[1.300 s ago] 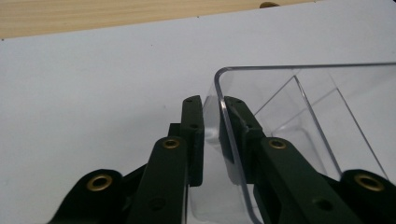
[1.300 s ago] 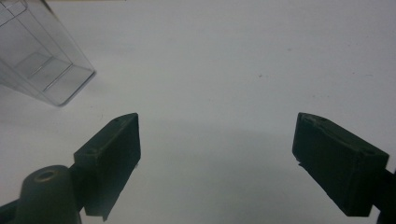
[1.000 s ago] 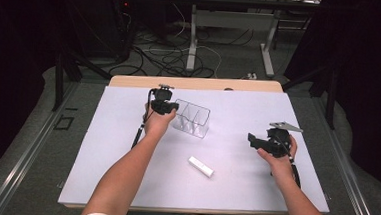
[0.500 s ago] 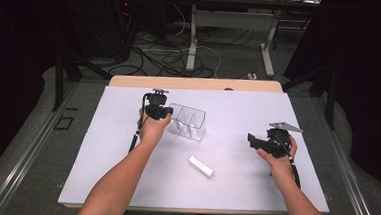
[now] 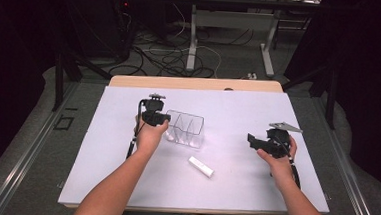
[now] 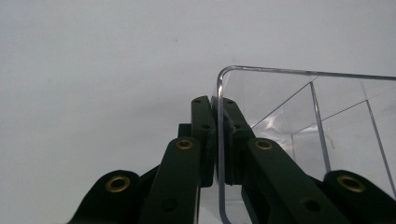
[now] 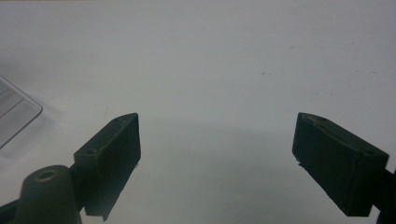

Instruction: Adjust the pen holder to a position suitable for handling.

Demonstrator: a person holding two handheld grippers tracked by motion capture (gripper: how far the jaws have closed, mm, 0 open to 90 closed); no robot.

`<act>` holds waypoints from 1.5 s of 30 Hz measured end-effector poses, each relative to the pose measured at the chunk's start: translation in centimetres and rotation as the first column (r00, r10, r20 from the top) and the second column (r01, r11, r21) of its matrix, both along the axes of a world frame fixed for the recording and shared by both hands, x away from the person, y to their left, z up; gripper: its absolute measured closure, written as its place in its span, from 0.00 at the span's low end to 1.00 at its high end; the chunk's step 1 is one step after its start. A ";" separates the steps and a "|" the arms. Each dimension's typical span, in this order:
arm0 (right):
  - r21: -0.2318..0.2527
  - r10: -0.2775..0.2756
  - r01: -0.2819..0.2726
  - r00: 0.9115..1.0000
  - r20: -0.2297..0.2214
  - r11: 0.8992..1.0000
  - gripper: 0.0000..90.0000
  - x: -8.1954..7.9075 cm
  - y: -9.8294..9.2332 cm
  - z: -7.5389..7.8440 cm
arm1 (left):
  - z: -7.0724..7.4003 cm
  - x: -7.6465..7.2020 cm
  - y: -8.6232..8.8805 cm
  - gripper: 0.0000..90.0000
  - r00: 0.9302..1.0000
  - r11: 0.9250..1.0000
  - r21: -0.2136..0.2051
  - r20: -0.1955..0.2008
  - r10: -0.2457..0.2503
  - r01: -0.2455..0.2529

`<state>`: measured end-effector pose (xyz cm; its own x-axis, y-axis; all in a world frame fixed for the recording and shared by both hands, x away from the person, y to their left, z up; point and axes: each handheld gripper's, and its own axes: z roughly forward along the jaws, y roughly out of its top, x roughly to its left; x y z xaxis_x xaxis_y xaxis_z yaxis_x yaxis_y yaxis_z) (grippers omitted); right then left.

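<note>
While the white table (image 5: 101, 147) carries everything, the clear plastic box (image 5: 186, 129) (it has thin dividers inside) stands near its middle. At the box's left wall, the left gripper (image 6: 217, 122) is clamped on the rim. Well apart at the right, the right gripper (image 7: 217, 154) hovers with jaws wide, holding nothing. Between both hands lies a small white block (image 5: 201, 167).

No text, label, brand, number or sign can be read in these pictures. The clear plastic box (image 5: 185, 129) has no print on its walls. The small white block (image 5: 201, 167), just in front of the box on the worktop (image 5: 101, 147), is too small to show any writing. The white worktop itself is plain around the box.
</note>
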<state>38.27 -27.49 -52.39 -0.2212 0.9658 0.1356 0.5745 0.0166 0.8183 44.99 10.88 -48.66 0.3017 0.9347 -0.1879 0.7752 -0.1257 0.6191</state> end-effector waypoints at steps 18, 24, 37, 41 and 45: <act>0.007 0.001 -0.001 1.000 -0.004 1.000 0.16 0.0 0.1 0.0 | -0.2 -1.3 -0.4 0.87 0.999 0.996 -0.079 -0.021 -0.032 0.030; 0.007 0.008 -0.008 1.000 -0.007 1.000 0.16 -0.1 0.1 0.1 | -0.3 -2.2 0.2 0.80 0.998 0.993 -0.102 -0.019 -0.057 0.054; 0.002 0.011 -0.011 1.000 -0.004 1.000 0.16 0.0 0.2 0.0 | -0.2 -3.4 0.1 0.66 0.997 0.979 -0.192 -0.029 -0.068 0.061; 0.011 0.015 -0.015 1.000 0.012 1.000 0.17 -0.2 0.3 0.3 | -0.2 -3.8 -0.2 0.57 0.997 0.976 -0.205 -0.018 -0.078 0.073; -0.005 0.056 -0.056 0.998 0.035 0.998 0.21 -0.5 1.0 0.7 | -0.4 -4.2 -0.6 0.56 0.995 0.971 -0.223 -0.028 -0.093 0.085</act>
